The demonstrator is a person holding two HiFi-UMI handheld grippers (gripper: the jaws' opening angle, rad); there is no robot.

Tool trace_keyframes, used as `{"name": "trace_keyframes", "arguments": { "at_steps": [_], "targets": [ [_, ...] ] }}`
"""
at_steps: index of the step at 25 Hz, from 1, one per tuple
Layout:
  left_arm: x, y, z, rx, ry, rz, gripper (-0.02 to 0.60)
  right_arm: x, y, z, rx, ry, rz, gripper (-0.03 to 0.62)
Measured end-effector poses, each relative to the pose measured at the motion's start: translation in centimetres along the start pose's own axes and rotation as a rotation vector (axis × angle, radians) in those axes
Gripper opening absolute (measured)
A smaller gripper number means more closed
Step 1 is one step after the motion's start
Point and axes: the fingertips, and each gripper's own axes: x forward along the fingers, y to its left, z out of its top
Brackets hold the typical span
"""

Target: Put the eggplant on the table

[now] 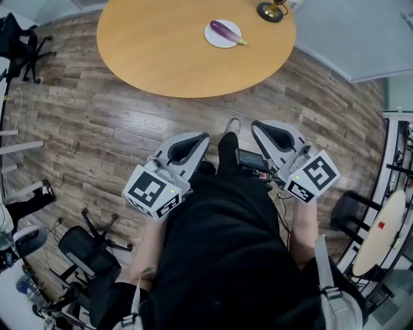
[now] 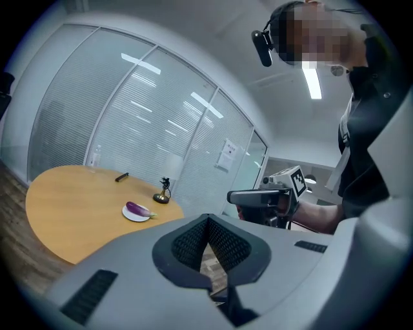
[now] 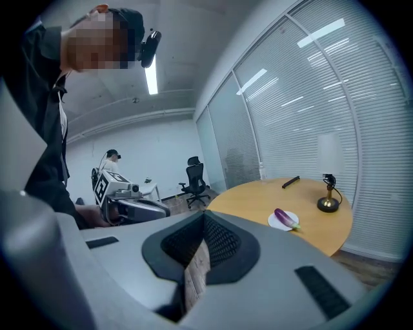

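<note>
A purple eggplant [image 1: 225, 30] lies on a small white plate [image 1: 215, 38] on the far side of a round wooden table [image 1: 161, 51]. Both gripper views show it from a distance: the eggplant [image 2: 137, 209] to the left of the jaws, the eggplant [image 3: 284, 217] to the right of them. My left gripper [image 1: 205, 136] and right gripper [image 1: 255, 124] are held close to my body, well short of the table. Both point toward it, shut, with nothing held. The left gripper [image 2: 208, 219] and right gripper [image 3: 205, 216] show only floor through the slit.
A small lamp [image 1: 271, 9] and a black bar [image 2: 121, 176] are also on the table. Office chairs [image 1: 90, 251] stand at the left on the wood floor, and another round table [image 1: 381, 235] is at the right. A person [image 3: 111, 158] stands far back.
</note>
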Motion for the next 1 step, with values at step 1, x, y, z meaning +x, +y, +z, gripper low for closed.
{"name": "trace_keyframes", "arguments": {
  "at_steps": [1],
  "targets": [
    [-0.17, 0.17, -0.11, 0.0, -0.002, 0.002, 0.009, 0.2, 0.08, -0.04, -0.003, -0.001, 0.002, 0.017]
  ]
}}
